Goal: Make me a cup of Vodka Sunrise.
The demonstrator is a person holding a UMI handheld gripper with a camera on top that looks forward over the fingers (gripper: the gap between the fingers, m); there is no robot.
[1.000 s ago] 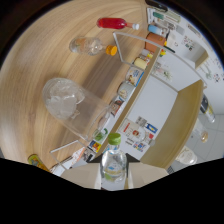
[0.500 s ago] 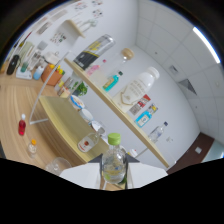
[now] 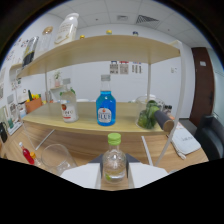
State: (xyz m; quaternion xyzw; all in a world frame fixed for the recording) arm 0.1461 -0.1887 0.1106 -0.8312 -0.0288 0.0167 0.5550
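Observation:
My gripper [image 3: 114, 176] is shut on a clear bottle with a green cap [image 3: 114, 159], held upright between the two white fingers [image 3: 80, 176]. Beyond the bottle a wooden shelf [image 3: 85, 124] carries a clear bottle with a red label [image 3: 68, 105], a blue bottle [image 3: 105, 107] and a dark green bottle lying on its side [image 3: 151, 115]. An empty clear glass [image 3: 55, 156] stands on the table below the shelf, to the left of my fingers. A small red bottle [image 3: 28, 155] lies beside that glass.
An upper shelf board [image 3: 100, 50] spans above the bottles, with a pale bottle [image 3: 67, 27] on top of it. A white slanted support [image 3: 167, 145] and a dark chair [image 3: 210, 137] lie to the right. Small items crowd the left wall [image 3: 30, 105].
The view has swung from looking down at the table to facing the shelf level. The green-capped bottle has stayed fixed between my fingers throughout.

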